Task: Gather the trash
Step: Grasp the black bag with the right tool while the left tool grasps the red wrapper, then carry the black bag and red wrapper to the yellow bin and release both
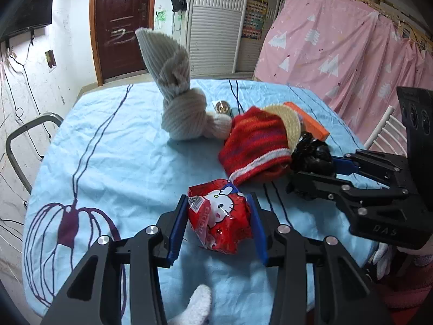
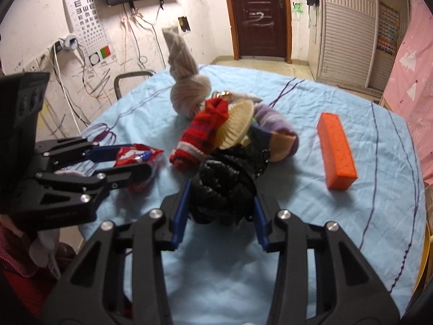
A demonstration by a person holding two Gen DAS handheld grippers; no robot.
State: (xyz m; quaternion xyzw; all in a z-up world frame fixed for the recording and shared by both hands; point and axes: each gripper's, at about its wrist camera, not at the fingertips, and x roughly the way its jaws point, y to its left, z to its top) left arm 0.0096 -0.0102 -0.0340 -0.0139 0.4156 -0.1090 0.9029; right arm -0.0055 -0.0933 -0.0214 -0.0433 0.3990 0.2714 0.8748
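A red snack packet (image 1: 222,216) with a white cat print lies on the blue tablecloth (image 1: 121,149). My left gripper (image 1: 218,197) has its blue pads pressed against both sides of it. The right wrist view shows the same gripper (image 2: 135,159) at the left, with the packet (image 2: 135,155) between its fingers. A crumpled black plastic bag (image 2: 224,181) sits beside the pile of knitwear. My right gripper (image 2: 222,189) is shut on it, one pad on each side. From the left wrist view the right gripper (image 1: 311,172) reaches in from the right with the bag (image 1: 311,154) at its fingertips.
A knotted beige knit (image 1: 181,103) stands mid-table, with a red striped knit (image 1: 254,146), a cream brush (image 2: 238,124) and a purple knit (image 2: 278,127) piled near the bag. An orange block (image 2: 337,151) lies to the right. A metal chair (image 1: 16,140) stands at the left table edge.
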